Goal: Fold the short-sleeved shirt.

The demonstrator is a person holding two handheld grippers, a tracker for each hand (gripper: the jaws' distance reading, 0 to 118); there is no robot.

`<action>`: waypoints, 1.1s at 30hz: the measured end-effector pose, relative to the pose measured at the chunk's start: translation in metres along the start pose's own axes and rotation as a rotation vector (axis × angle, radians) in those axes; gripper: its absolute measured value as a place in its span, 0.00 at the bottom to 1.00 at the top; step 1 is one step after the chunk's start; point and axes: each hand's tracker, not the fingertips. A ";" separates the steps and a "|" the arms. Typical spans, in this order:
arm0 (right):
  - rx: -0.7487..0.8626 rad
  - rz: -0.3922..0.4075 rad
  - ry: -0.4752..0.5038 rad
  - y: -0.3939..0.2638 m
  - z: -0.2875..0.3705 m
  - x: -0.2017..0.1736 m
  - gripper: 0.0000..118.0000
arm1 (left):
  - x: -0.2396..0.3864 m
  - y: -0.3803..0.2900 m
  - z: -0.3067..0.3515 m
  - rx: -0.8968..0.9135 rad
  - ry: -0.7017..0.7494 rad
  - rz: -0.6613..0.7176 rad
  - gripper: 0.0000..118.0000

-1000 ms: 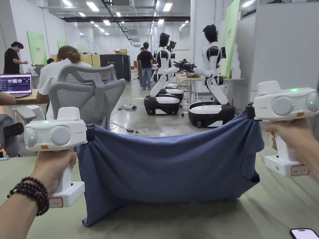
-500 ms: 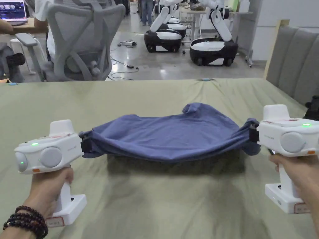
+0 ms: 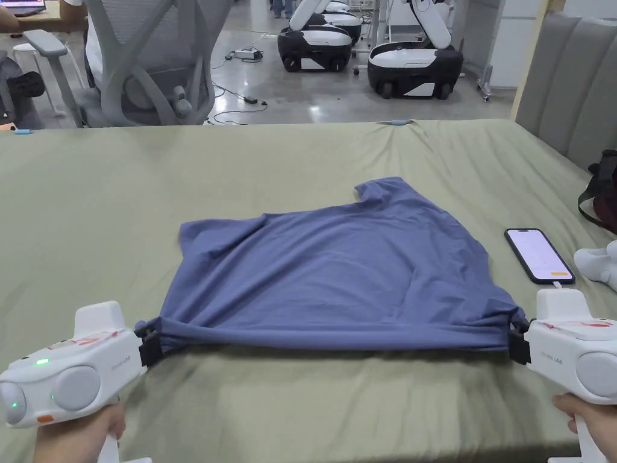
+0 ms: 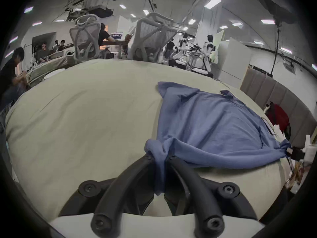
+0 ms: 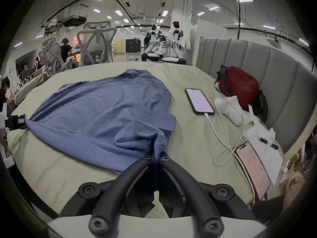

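Green sheet [image 3: 301, 175] covers wide bed, open lab floor behind with chairs [image 3: 144, 60] and parked robots [image 3: 416, 63]. Blue shirt [image 3: 337, 271] spread mostly flat mid-bed, near edge lifted slightly, stretched between grippers. Left gripper [image 3: 147, 348] jaws pressed together, pinching bunched near-left corner of shirt [image 4: 205, 126]. Right gripper [image 3: 517, 348] jaws likewise clamped on near-right corner [image 5: 103, 114]. Phone [image 3: 538, 254] on sheet just right of shirt, cable [image 5: 217, 135] attached. Red bag [image 5: 240, 85] by headboard [image 3: 572, 84]
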 end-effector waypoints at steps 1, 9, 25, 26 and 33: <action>-0.014 0.017 -0.005 -0.002 -0.001 0.000 0.02 | 0.002 -0.001 0.002 -0.002 -0.006 -0.009 0.05; -0.099 0.052 -0.010 -0.022 -0.015 -0.007 0.02 | -0.003 -0.017 -0.012 -0.037 0.005 -0.010 0.05; 0.056 -0.005 -0.062 -0.017 0.032 -0.022 0.07 | 0.003 -0.003 0.039 0.074 0.036 -0.005 0.35; 0.064 -0.006 -0.069 -0.018 0.035 -0.024 0.05 | 0.003 -0.002 0.045 0.091 0.033 -0.003 0.10; 0.074 0.000 -0.058 -0.016 0.045 -0.023 0.00 | -0.003 0.001 0.050 0.118 0.075 0.009 0.00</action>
